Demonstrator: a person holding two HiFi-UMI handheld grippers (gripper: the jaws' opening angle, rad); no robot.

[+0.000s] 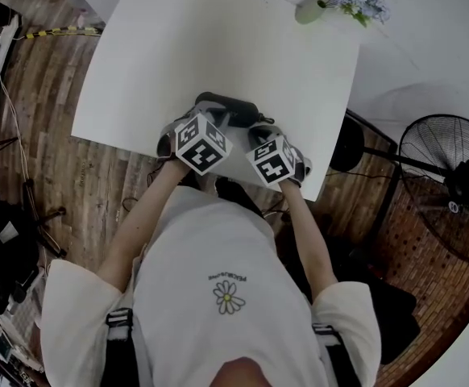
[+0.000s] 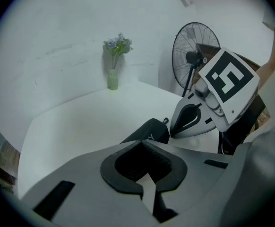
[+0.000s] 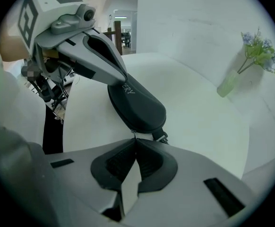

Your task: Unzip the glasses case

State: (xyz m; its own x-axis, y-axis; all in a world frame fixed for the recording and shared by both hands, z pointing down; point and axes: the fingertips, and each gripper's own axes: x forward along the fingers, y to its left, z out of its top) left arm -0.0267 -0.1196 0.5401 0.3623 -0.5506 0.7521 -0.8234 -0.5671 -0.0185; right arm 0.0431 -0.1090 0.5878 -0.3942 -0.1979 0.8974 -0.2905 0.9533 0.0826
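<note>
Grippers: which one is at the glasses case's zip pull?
The right gripper: its tips are closed on the zip pull of the glasses case; the left gripper touches its opposite end.

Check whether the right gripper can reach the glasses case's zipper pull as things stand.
Probably yes: the right gripper, shut, has its tips at the zipper pull of the glasses case, nothing between; whether it already pinches is unclear.

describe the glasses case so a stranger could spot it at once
On the white table, look at the near edge, far from the green vase of flowers. The glasses case is the only dark thing lying there: a black, rounded oval shell with a zipper.
</note>
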